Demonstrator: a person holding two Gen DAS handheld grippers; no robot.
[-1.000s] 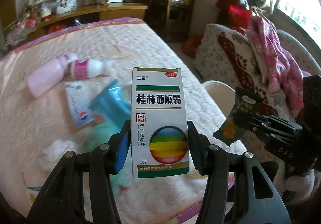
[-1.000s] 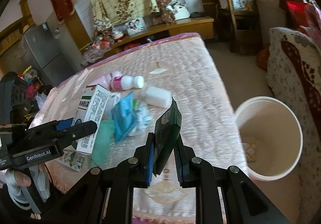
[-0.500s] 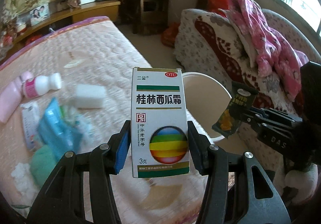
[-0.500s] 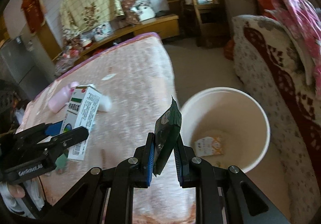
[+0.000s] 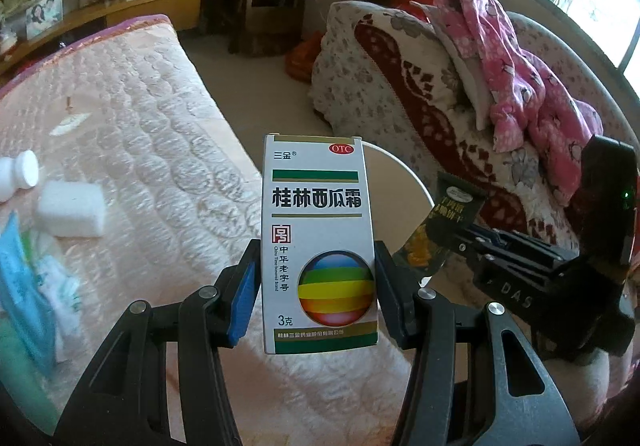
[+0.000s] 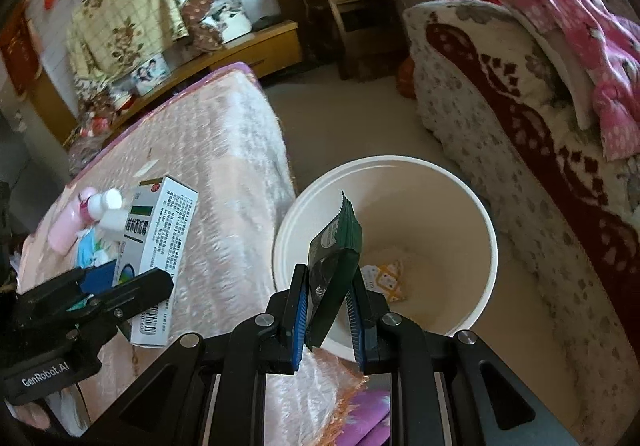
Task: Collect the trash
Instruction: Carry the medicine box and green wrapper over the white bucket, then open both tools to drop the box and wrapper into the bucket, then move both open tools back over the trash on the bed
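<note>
1. Trash is in both grippers: the left gripper (image 5: 316, 282) clamps a white medicine box (image 5: 318, 246) upright, its blue pads pressed to the box's two sides.
2. Over on the right, the right gripper (image 6: 328, 298) pinches a dark green snack packet (image 6: 334, 266) between its jaws, the packet tilted and sticking up past the fingertips.
3. That packet hangs right over the mouth of the white bin (image 6: 486, 230), which stands on the floor between the bed and the sofa.
4. Down in the bin lies one small white-and-orange wrapper (image 6: 386, 278).
5. The medicine box shows in the right wrist view too, held above the pink quilted bed (image 6: 224, 166), just beside the bin's rim.
6. Left on the bed: a pink-and-white bottle (image 6: 86, 212), a white foam block (image 5: 70, 204), and a blue packet (image 5: 20, 286) lying on crumpled tissue.
7. From the left wrist view the right gripper sits off to the right, packet in its grip, the bin's rim (image 5: 400, 166) peeking out behind the box.
8. A floral sofa (image 5: 400, 86) with pink clothes (image 5: 516, 70) draped on it fills the far side.
</note>
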